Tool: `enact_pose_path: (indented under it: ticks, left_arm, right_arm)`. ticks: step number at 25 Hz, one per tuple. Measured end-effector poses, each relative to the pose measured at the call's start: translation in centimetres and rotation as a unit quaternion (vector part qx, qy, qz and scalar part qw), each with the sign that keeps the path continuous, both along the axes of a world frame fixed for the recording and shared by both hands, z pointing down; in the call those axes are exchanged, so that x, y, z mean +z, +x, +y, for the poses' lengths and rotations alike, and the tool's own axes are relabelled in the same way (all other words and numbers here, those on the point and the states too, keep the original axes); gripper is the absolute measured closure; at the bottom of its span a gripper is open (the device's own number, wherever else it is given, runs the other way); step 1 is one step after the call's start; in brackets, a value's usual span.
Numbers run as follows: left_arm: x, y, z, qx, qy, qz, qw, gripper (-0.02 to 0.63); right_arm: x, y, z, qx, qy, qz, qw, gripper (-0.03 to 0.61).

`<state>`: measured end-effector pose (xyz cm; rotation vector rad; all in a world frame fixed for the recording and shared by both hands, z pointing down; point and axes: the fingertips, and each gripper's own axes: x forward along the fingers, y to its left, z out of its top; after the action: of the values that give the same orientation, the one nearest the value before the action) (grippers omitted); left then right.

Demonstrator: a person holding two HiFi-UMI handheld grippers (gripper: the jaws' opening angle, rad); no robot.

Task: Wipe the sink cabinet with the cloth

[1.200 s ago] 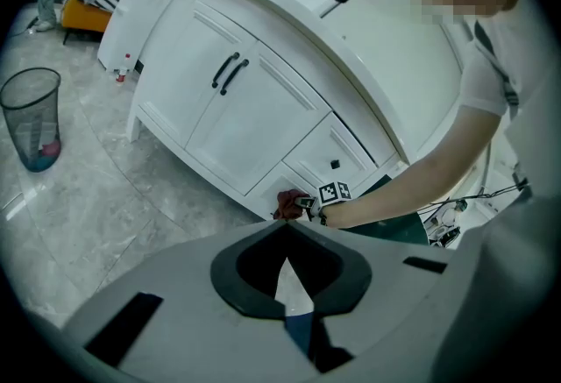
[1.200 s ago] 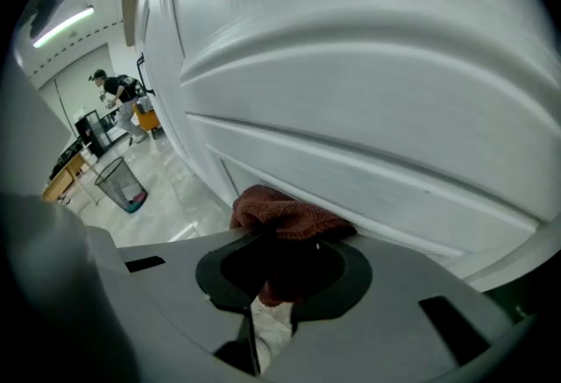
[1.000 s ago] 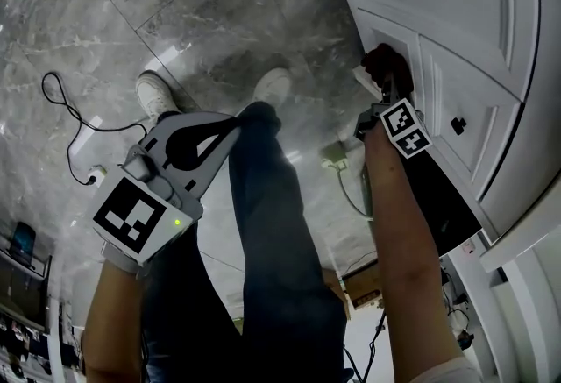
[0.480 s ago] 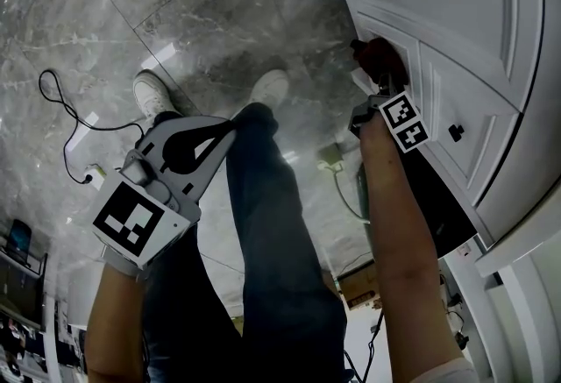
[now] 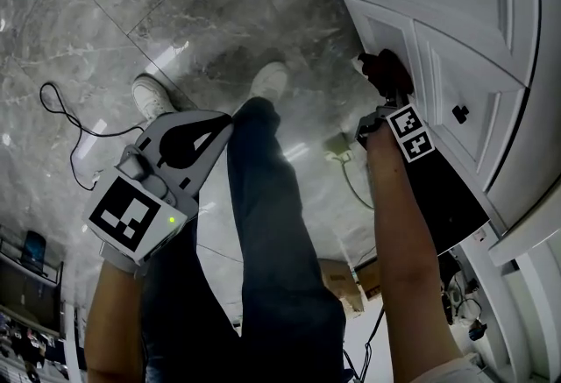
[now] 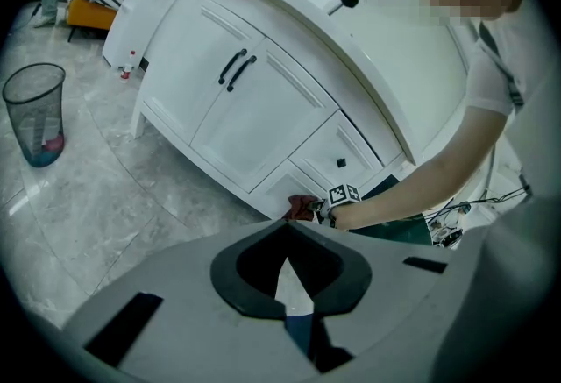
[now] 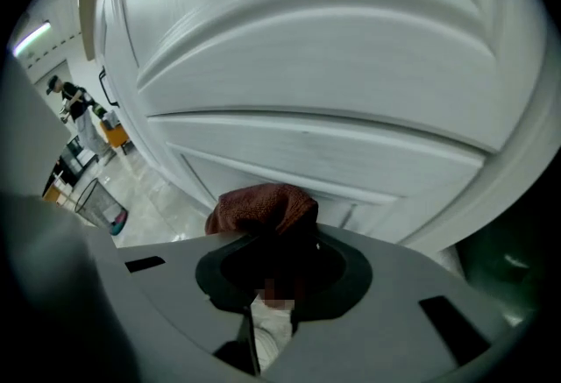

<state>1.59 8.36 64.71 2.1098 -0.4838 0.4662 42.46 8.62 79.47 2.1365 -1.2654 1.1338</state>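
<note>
The dark red cloth [image 5: 384, 67] is bunched in my right gripper [image 5: 383, 76], which is shut on it and presses it against a low panel of the white sink cabinet [image 5: 456, 31]. In the right gripper view the cloth [image 7: 263, 204] bulges over the jaw tips of the right gripper [image 7: 267, 228] and touches the white panel [image 7: 333, 153]. My left gripper [image 5: 230, 118] hangs over the floor by the person's leg, shut and holding nothing. From the left gripper view, past the left gripper [image 6: 285, 228], the cloth [image 6: 302, 208] shows at the cabinet's [image 6: 254, 109] bottom edge.
A black drawer knob [image 5: 459, 113] sits just right of the cloth. A dark open bay [image 5: 447, 197] lies beside the right forearm. A black cable [image 5: 70, 114], a plug block [image 5: 337, 153] and a cardboard box [image 5: 342, 280] lie on the marble floor. A mesh bin [image 6: 35, 114] stands off to the left.
The right gripper has slid the cloth a little along the low cabinet panel, out and back. The left gripper has stayed nearly where it was.
</note>
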Motion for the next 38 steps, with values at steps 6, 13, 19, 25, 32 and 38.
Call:
enact_pose_path:
  ticks: [6, 13, 19, 25, 32, 38]
  left_arm:
    - [-0.5, 0.8, 0.4, 0.032, 0.009, -0.001, 0.9994, 0.604]
    - [-3.0, 0.7, 0.3, 0.063, 0.035, 0.0, 0.9974, 0.604]
    - [-6.2, -0.4, -1.1, 0.062, 0.06, 0.003, 0.9963, 0.604]
    - [-9.5, -3.0, -2.8, 0.05, 0.094, -0.001, 0.9943, 0.604]
    - [-12.3, -7.4, -3.6, 0.023, 0.114, -0.026, 0.9929, 0.604]
    - [-15.4, -9.2, -2.9, 0.002, 0.122, -0.033, 0.9919, 0.604]
  right_arm:
    - [-1.5, 2.7, 4.1, 0.041, 0.003, 0.019, 0.999, 0.511]
    - [-4.4, 0.1, 4.5, 0.013, 0.027, 0.019, 0.999, 0.511]
    - [-7.6, -7.6, 1.0, -0.093, 0.049, -0.005, 0.994, 0.511]
    - [-11.2, -14.0, -2.0, -0.106, 0.07, -0.04, 0.991, 0.511]
    - [-15.4, -21.3, -4.9, -0.187, 0.104, -0.06, 0.975, 0.511]
    - [-21.0, -28.8, -5.6, -0.273, 0.126, -0.081, 0.95, 0.511]
